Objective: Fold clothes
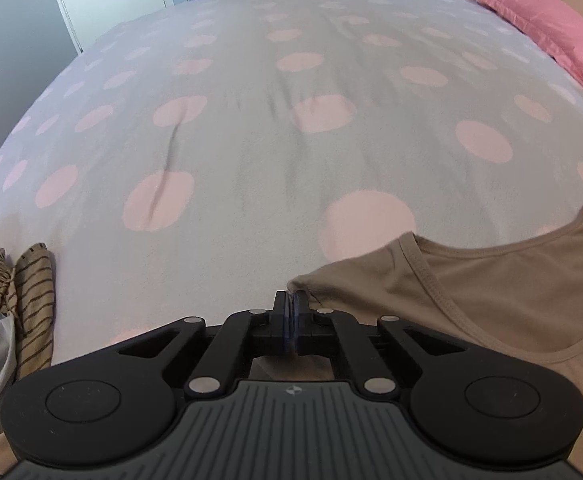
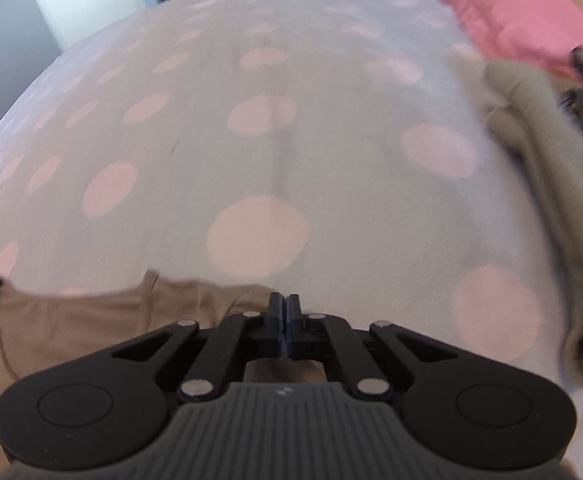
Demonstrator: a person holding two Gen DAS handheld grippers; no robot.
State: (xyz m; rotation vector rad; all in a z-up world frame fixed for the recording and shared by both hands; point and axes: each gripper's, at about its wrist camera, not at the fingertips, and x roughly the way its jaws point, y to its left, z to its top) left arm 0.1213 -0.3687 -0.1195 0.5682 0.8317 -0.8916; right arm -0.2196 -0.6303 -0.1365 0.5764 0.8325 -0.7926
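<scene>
While both tongs, left (image 1: 291, 300) and right (image 2: 284, 304), pinch the tan top (image 1: 491, 296), it lies on the bedsheet (image 1: 251, 140).

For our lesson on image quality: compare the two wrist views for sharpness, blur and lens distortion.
Left wrist view: sharp; the tan top's neckline stitching reads clearly, and the fisheye bows the spotted bedsheet into a dome. Right wrist view: motion-blurred; the pink pillow and beige folded garment smear, though the right gripper stays crisp.
</scene>
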